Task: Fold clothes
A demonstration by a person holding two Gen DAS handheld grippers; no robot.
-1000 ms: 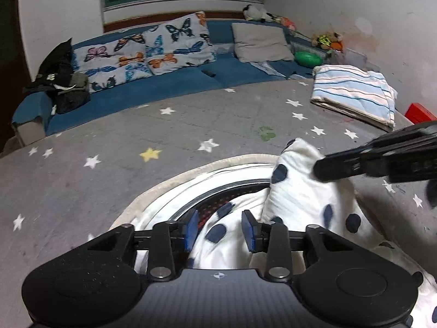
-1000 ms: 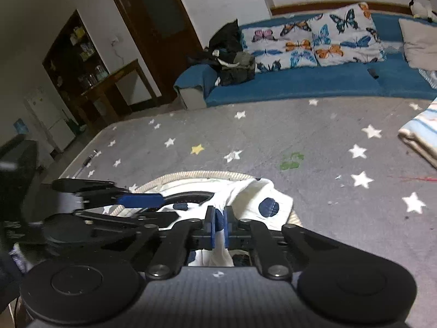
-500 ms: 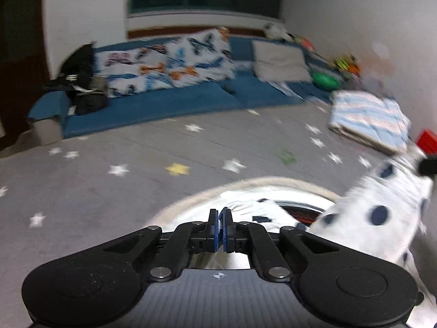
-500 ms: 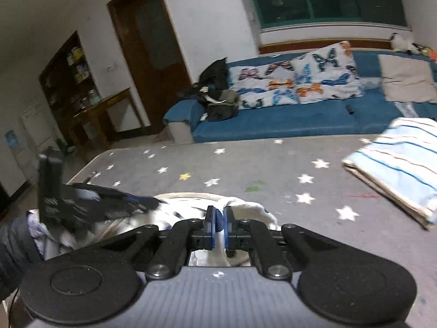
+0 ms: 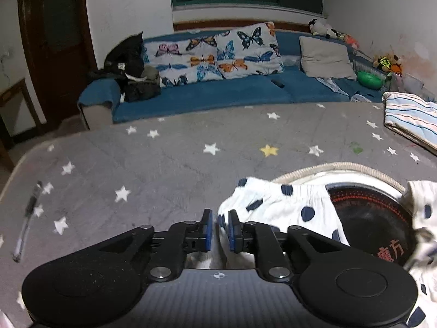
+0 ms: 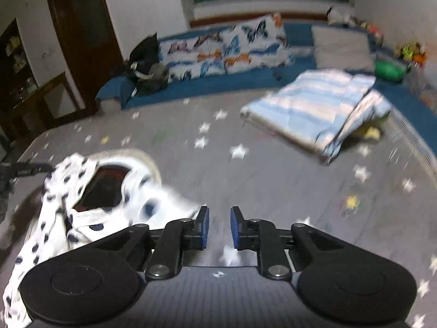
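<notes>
The left gripper has its blue pads drawn close with a narrow gap, and a fold of the white garment with dark blue dots runs between them, so it appears to be pinching the cloth, though the contact is partly hidden. The right gripper stands parted with nothing between its pads, only the grey star-printed bed cover showing through the gap. In the right wrist view the dotted garment lies crumpled to the left of that gripper, draped over and around a round dark object with red markings that sits inside a pale woven rim; this view is blurred, so finer folds cannot be made out. A pen lies on the bed cover off to the left in the left wrist view. Farther out, a folded blue and white striped blanket rests on the cover, well apart from the garment. Beyond the bed runs a blue sofa carrying butterfly-print pillows, a grey cushion and a heap of dark clothes.
</notes>
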